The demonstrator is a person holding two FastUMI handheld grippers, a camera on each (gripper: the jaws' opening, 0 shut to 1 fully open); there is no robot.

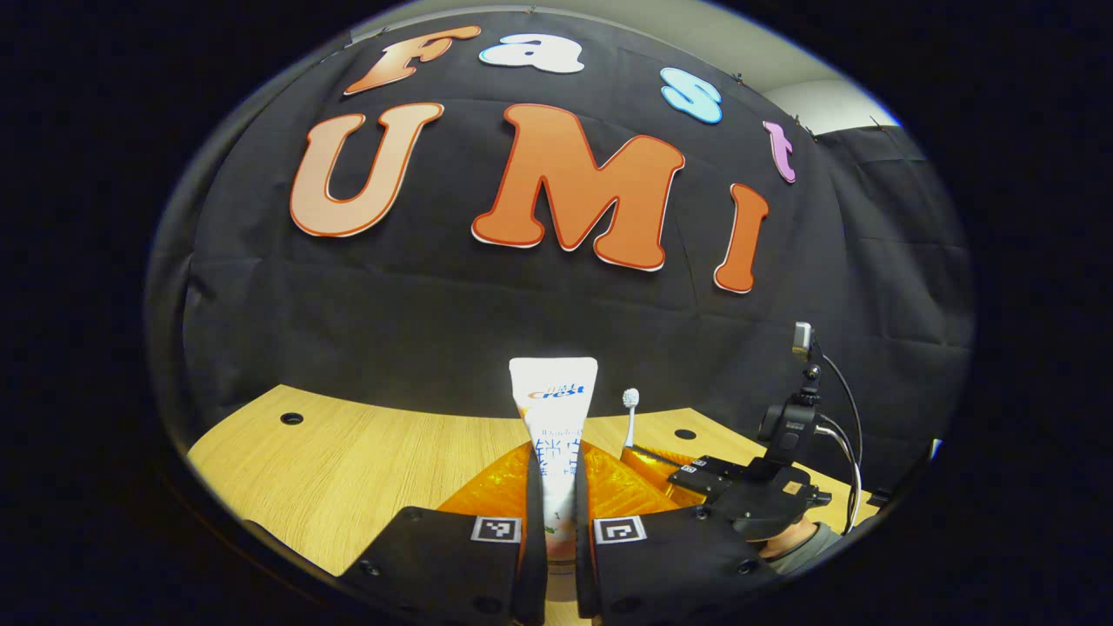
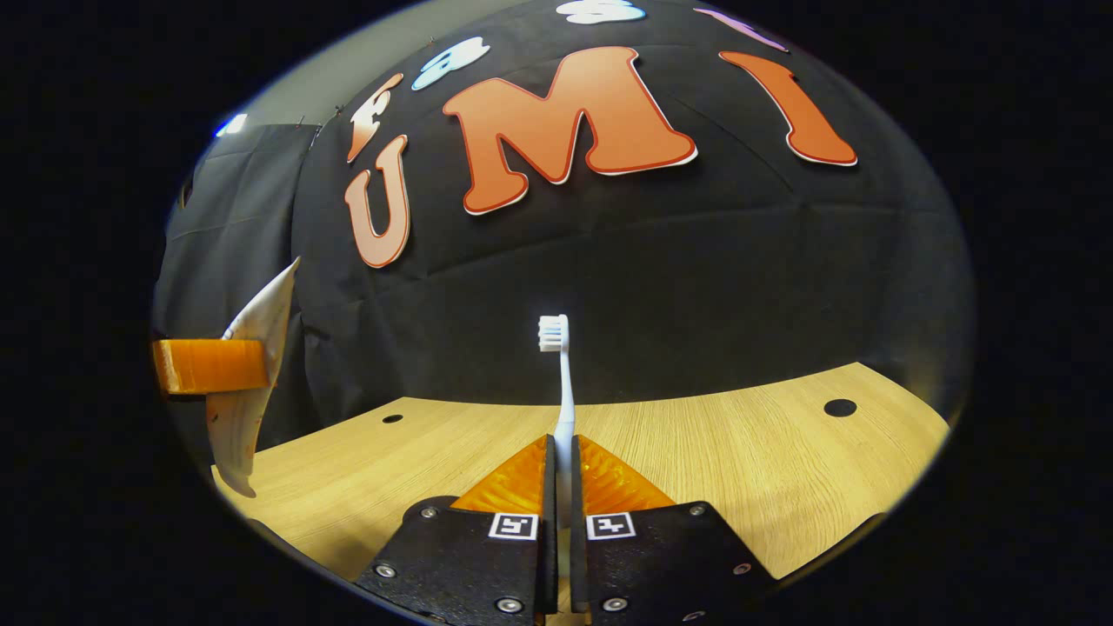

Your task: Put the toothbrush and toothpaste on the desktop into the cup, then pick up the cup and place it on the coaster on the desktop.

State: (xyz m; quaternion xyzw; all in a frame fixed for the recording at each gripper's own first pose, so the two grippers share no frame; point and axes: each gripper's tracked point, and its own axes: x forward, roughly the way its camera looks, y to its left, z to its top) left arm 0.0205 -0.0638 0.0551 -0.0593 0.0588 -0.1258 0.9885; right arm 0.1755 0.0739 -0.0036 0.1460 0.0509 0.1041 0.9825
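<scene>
Gripping: left claw [image 1: 556, 522] is clamping the toothpaste [image 1: 554, 409] upright above the desk [image 1: 365, 469].
Pinching: right claw [image 2: 561, 487] is squeezing the toothbrush [image 2: 561, 382], bristles up, above the desk.

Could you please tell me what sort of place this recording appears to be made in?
Most likely a staged recording booth, not a real bathroom: black cloth wall hangs behind a wooden desktop with round holes, and each tongs holds a toiletry upright, toothpaste and toothbrush.

- Desk [image 2: 739, 452]: pale wood grain, matt.
- Toothpaste [image 1: 553, 409]: smooth, glossy plastic tube.
- Toothbrush [image 2: 563, 391]: smooth white plastic, bristled head.
- Wall [image 2: 696, 278]: matt, creased cloth.
</scene>
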